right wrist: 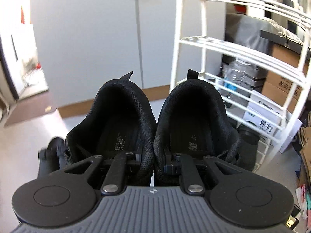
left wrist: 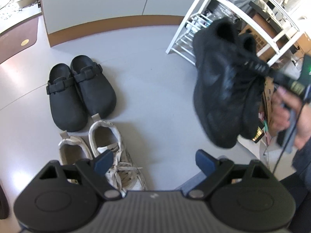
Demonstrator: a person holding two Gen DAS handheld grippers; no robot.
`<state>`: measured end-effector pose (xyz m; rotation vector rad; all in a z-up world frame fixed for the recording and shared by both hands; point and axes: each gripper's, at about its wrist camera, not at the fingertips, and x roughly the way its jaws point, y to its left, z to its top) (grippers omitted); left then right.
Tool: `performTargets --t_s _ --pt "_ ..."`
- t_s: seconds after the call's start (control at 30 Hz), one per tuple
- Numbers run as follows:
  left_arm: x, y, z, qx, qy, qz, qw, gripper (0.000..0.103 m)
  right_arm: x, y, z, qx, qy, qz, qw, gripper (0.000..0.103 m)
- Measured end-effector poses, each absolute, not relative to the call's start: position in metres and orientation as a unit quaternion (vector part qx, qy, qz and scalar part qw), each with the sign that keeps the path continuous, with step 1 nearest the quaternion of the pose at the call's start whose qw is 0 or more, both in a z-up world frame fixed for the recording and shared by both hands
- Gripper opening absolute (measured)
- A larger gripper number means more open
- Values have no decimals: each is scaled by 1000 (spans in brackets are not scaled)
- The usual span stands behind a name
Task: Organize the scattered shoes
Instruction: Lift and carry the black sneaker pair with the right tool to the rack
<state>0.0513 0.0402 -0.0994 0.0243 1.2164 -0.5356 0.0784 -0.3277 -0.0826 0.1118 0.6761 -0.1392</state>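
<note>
Black mesh sneakers (right wrist: 153,128), the pair of them, are up off the floor right now, dangling as one bundle from the right hand-held gripper (right wrist: 152,162); its jaws are pressed tight together, pinching the two inner collar edges side by side, which looks like the reason both shoes travel in a single lift with heels forward and toes hanging down. In the left wrist view that same pair swings in the air in front of the white wire shoe rack (left wrist: 258,19), with the person's hand (left wrist: 285,112) gripping the tool at the right edge. The rack's tiers, as far as either view shows, carry no shoes at all; behind its bars sit a crinkled clear plastic bottle (right wrist: 240,71), cardboard boxes (right wrist: 281,81) and a white printed carton (right wrist: 260,116), which seem to stand beyond the rack and not on it, though I cannot say for certain. Down on the grey floor (left wrist: 155,97), the black strapped clogs (left wrist: 81,91) sit neatly paired, toes toward the camera, and just below them the white lace-up sneakers (left wrist: 105,155) lie side by side, nearly touching the clogs. The left hand-held gripper (left wrist: 153,160) hovers above those white sneakers with its blue-tipped fingers spread wide and nothing between them, probably waiting its turn. My read: the black pair is headed for a rack tier.
</note>
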Motion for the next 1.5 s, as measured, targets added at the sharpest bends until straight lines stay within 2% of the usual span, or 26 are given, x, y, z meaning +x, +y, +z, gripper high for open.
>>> performTargets --t_s 0.17,0.3,0.93,1.5 --pt "52 36 -97 10 562 -255 787 93 92 -360 -44 67 319 -80 942 18" --pt "54 33 -103 13 568 -251 784 93 104 -380 -35 56 310 -95 944 18" --pt "63 33 -135 -1 594 -243 767 93 170 -427 -96 82 301 -195 930 17" --pt "66 36 -165 7 627 -223 747 93 209 -478 -117 127 287 -279 907 17"
